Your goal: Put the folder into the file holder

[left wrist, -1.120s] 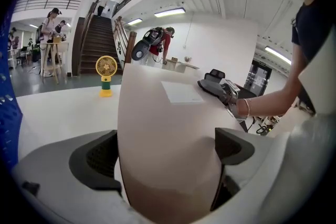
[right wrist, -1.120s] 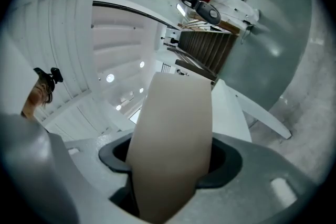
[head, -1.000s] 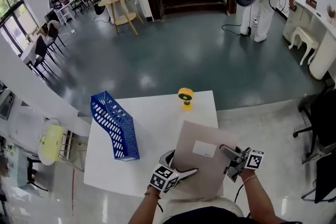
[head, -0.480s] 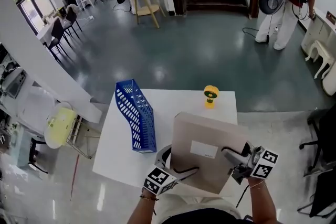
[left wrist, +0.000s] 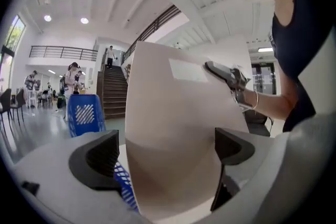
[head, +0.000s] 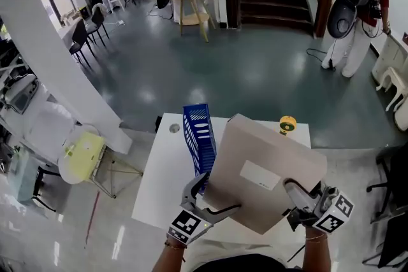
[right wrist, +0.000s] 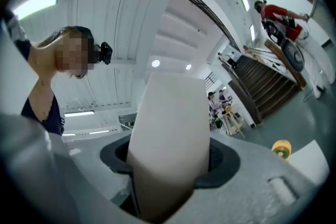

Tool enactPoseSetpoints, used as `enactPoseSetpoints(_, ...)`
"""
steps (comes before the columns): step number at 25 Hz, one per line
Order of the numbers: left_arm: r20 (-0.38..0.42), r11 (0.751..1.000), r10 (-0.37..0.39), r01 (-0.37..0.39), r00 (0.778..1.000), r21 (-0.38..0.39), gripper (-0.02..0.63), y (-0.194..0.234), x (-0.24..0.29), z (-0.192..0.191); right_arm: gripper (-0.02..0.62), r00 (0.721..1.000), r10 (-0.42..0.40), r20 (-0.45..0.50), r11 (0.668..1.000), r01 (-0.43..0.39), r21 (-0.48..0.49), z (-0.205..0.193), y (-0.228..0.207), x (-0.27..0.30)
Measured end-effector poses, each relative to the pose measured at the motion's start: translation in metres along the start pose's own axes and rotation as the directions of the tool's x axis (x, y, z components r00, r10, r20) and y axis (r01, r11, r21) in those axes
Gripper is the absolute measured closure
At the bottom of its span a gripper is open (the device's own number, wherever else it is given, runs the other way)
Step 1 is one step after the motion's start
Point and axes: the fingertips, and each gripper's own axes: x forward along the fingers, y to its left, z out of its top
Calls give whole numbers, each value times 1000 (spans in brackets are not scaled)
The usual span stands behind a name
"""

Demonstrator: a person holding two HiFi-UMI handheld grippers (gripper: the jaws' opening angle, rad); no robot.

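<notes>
Since a second ago you have lifted the folder (head: 268,169) clear of the table (head: 159,188) and swung it up and forward. Its upper left edge now hangs just in front of the blue file holder (head: 199,130), so the carry is well along, but the folder is not yet in the slot. Your left claw (head: 209,197) grips the folder's lower left corner and your right claw (head: 294,204) grips its right edge. Each claw's jaws press on the two faces and stand partly apart because of the folder's thickness.
</notes>
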Motion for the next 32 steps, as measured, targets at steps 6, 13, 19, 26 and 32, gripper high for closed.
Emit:
enactPoseSetpoints(6, 20, 1000, -8, 7, 1000, 14, 48, 58, -53, -13, 313, 987, -140, 85, 955, 157, -251, 24, 56, 65)
enactPoseSetpoints(13, 38, 998, 4, -7, 999, 55, 235, 111, -93, -28, 313, 935, -316, 162, 858, 355, -372, 7, 87, 125)
enactPoseSetpoints(19, 34, 995, -46, 43, 998, 85, 384, 133, -117, -37, 313, 890, -416, 189, 800, 457, -388, -7, 103, 153)
enactPoseSetpoints(26, 110, 999, -29, 25, 994, 40, 595, 161, -145, -29, 313, 857, -452, 246, 716, 513, -472, -24, 120, 188)
enactPoseSetpoints(32, 118, 999, -39, 40, 992, -6, 607, 167, -165, -25, 313, 831, -473, 294, 663, 555, -502, -45, 121, 204)
